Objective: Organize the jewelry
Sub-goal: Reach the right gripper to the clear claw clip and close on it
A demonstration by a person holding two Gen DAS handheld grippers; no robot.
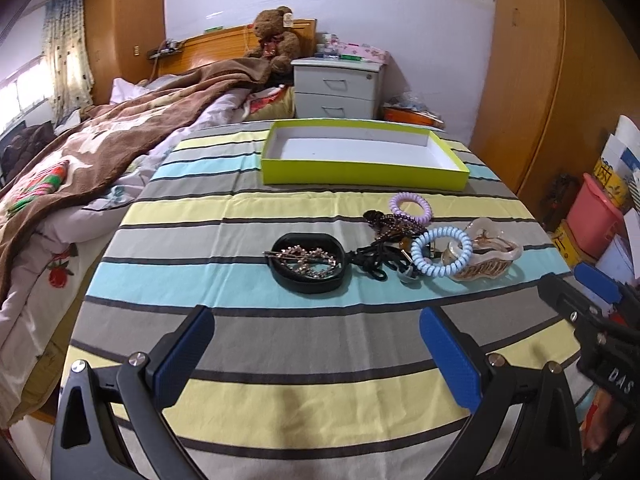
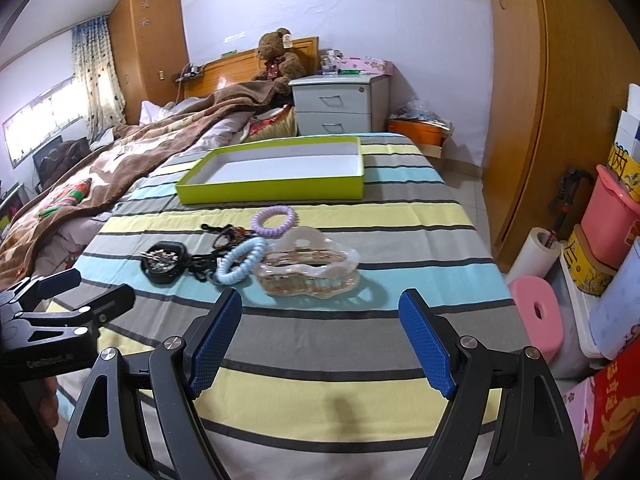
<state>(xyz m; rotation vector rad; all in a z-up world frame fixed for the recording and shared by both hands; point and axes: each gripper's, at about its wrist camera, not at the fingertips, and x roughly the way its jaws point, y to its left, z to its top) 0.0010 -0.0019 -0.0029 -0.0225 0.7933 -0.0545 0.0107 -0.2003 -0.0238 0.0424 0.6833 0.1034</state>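
The jewelry lies in a loose cluster on the striped tablecloth (image 1: pixel 280 352): a large translucent claw clip (image 2: pixel 310 268) at the right end, a pale blue spiral hair tie (image 2: pixel 242 262) leaning against it, a lilac spiral hair tie (image 2: pixel 275 221) just behind, a knot of black elastic bands (image 1: pixel 374 260) and a dark beaded piece (image 1: pixel 390 226) in the middle, and a small black dish (image 1: pixel 308 263) holding rhinestone hairpins (image 1: pixel 306 261) at the left end. Farther back on the same cloth sits an open lime-green box (image 1: pixel 362 170), white inside and holding nothing so far, so the sorting looks not yet begun.

The right gripper (image 2: pixel 320 340) hovers short of the claw clip with its jaws spread wide and nothing between them. The left gripper (image 1: pixel 316 356) hangs in front of the black dish, its jaws likewise wide apart and free of any object.

The risks I see come from the tangle. The blue tie touches both the clip and the black bands, so lifting the clip may drag neighbours along or flick them off the cloth. The clip's smooth curved shell could slip out from flat pads if gripped off-centre. The hairpins overhang the dish rim and may spill if the dish is nudged. The loose cloth could also bunch under a low approach.
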